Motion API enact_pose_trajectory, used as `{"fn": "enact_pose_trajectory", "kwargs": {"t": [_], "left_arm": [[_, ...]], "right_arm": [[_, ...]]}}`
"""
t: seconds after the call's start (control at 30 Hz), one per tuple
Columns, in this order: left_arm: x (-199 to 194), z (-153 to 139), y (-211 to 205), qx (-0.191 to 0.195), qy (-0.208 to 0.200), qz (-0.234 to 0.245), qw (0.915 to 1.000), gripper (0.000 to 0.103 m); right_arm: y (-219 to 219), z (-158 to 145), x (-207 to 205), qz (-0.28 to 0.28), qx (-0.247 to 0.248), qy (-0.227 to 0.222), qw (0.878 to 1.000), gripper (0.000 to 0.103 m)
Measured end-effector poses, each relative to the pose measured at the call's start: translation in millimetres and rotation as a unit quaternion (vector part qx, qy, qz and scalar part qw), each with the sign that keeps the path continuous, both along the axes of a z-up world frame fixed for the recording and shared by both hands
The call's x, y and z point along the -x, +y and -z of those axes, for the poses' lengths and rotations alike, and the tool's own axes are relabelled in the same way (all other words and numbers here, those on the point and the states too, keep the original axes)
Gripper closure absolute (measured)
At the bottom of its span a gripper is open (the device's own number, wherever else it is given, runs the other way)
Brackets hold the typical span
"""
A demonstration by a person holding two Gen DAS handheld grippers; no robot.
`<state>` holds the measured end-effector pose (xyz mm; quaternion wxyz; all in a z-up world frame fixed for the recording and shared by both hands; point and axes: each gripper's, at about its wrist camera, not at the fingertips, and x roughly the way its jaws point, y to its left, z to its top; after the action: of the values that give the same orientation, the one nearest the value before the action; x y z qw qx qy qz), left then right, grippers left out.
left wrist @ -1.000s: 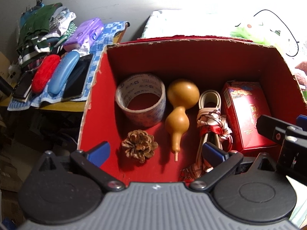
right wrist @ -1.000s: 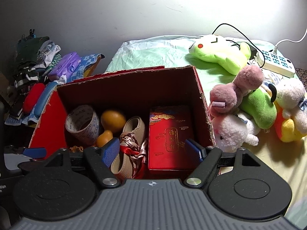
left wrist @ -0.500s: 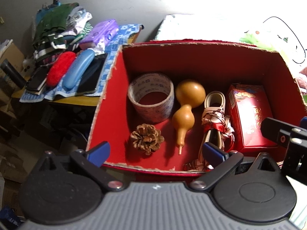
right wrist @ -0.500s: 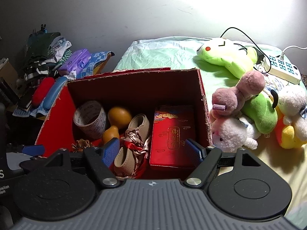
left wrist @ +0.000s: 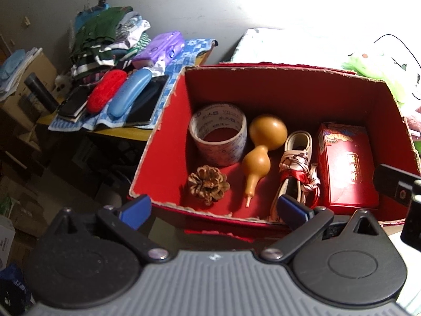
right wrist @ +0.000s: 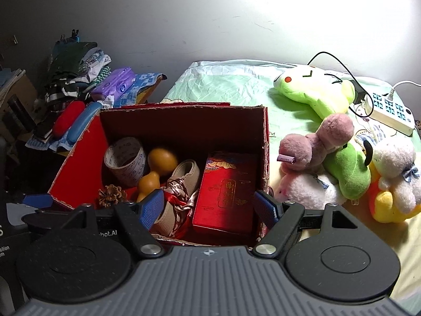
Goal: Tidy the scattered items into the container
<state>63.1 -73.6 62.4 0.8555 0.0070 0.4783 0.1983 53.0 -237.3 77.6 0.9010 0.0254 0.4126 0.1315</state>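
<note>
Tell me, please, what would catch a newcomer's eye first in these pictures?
Probably the open red box in the middle, holding a tape roll, a tan gourd, a pine cone, a scarf-tied shoe and a red packet. Next, the plush toys on the bed to its right.

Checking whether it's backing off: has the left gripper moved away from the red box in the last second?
Yes. The left gripper has pulled back: the red box looks smaller, its near rim now beyond the fingers.

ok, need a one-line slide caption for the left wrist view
Open left hand-held gripper above red box holding tape roll, gourd, pinecone and red carton.
</note>
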Motion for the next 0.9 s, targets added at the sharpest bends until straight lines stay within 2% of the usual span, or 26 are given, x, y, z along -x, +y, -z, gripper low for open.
{"fn": "enact_pose_trajectory", "kwargs": {"t": [0.33,0.67,0.9], "left_arm": [[25,-10,-21,-0.009,-0.012,-0.021,0.9997,0.001],[38,29,-51,0.020,0.053,-0.010,0.9983,0.002],[36,50,-80,0.038,0.091,0.032,0.9946,0.001]], "right_arm": [[-30,0,19,-0.035,-0.022,0.001,0.999,0.025],[-61,17,32,-0.052,-0.042,0.024,0.997,0.025],[-77,38,36,-0.042,-0.042,0.055,0.997,0.026]]}}
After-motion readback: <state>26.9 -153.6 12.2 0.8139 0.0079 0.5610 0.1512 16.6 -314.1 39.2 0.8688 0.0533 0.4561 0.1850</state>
